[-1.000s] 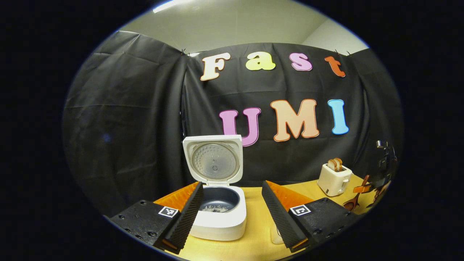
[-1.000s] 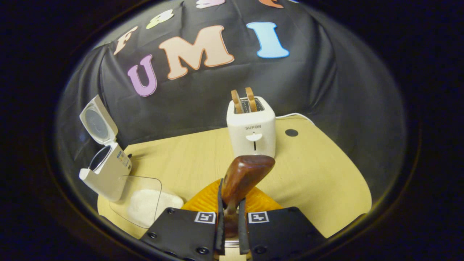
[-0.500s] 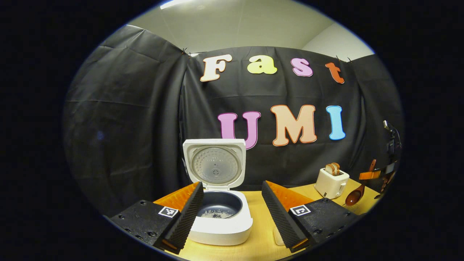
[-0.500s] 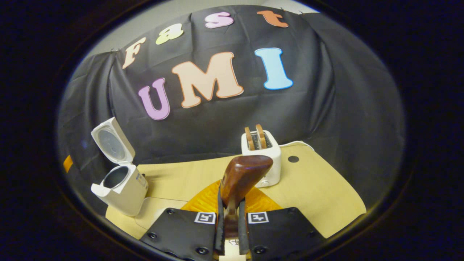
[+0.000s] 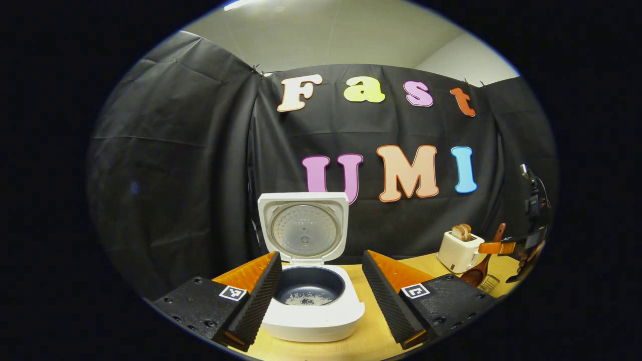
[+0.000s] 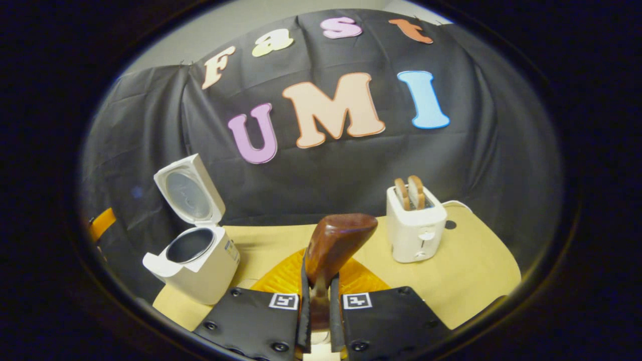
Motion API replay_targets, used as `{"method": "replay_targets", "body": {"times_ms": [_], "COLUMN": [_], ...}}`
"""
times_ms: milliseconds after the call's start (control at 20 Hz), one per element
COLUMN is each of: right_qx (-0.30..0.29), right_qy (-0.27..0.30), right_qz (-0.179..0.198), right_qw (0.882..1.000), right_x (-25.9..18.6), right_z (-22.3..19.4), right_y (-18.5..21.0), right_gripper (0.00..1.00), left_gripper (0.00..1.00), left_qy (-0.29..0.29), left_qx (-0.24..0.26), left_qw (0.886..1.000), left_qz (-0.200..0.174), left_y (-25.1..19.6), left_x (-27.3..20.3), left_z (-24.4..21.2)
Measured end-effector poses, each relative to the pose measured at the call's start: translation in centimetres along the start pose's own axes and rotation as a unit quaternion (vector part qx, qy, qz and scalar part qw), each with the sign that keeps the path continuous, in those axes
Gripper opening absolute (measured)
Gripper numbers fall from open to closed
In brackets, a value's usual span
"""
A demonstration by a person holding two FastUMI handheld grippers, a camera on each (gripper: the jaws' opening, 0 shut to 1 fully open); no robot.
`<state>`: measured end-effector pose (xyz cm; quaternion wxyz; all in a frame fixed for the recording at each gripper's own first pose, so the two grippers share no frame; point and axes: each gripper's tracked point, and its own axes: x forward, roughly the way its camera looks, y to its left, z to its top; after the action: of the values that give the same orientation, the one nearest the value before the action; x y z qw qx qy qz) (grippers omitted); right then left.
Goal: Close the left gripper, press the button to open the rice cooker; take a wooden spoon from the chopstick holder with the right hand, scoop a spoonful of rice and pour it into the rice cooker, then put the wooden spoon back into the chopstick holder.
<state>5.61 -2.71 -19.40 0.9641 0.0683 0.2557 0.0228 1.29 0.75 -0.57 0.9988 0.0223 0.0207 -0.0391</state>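
The white rice cooker point(image 5: 313, 316) stands with its lid point(image 5: 305, 228) raised, and a few rice grains lie in the dark inner pot point(image 5: 310, 290). My left gripper point(image 5: 321, 301) hangs open just in front of it, one finger to each side of the pot. The right gripper view shows the cooker point(image 6: 195, 263) at the left. There my right gripper point(image 6: 318, 281) is shut on the brown wooden spoon point(image 6: 337, 243), whose bowl points away from the camera, its contents hidden. In the left gripper view the right gripper point(image 5: 501, 246) holds the spoon point(image 5: 476, 275) beside the toaster.
A white toaster point(image 6: 415, 229) with two slices of bread stands at the back right of the light wooden table point(image 6: 481, 273). The same toaster point(image 5: 457, 251) sits at the far right in the left gripper view. Black cloth walls close the booth behind.
My right gripper, still holding the spoon, rose and turned; the cooker and toaster slid right in its view and the clear rice box dropped out. The left gripper stayed open, drifting slightly.
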Motion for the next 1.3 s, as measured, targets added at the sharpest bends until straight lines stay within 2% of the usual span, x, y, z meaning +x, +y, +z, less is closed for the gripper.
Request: {"method": "replay_targets", "body": {"times_ms": [150, 300, 550, 700, 1100, 1300], "right_qx": [-0.028, -0.076, -0.174, -0.203, -0.17, -0.109], "right_qy": [0.009, 0.019, 0.029, 0.029, 0.049, 0.072], "right_qz": [0.008, -0.004, -0.039, -0.046, -0.009, 0.012], "right_qw": [1.0, 0.997, 0.983, 0.978, 0.984, 0.991], "right_x": [1.4, 2.8, 4.8, 5.5, 5.1, 5.0], "right_z": [-1.9, -4.2, -7.3, -8.8, -11.4, -12.5], "right_y": [2.0, 2.9, 3.4, 4.1, 8.9, 10.4], "right_gripper": [0.19, 0.18, 0.18, 0.19, 0.19, 0.19], "left_gripper": [0.95, 0.95, 0.95, 0.95, 0.95, 0.95], "left_qy": [0.001, 0.001, 0.005, 0.003, 0.005, 0.006], "left_qx": [0.002, 0.004, 0.004, 0.004, -0.004, -0.008], "left_qw": [1.0, 1.0, 1.0, 1.0, 1.0, 1.0], "left_qz": [0.003, 0.01, 0.016, 0.019, 0.016, 0.014], "left_y": [1.1, 2.1, 3.3, 3.9, 4.7, 5.3], "left_x": [0.0, -0.1, -0.1, -0.1, 0.3, 0.5], "left_z": [-0.1, -0.3, -0.7, -0.7, -1.1, -1.4]}}
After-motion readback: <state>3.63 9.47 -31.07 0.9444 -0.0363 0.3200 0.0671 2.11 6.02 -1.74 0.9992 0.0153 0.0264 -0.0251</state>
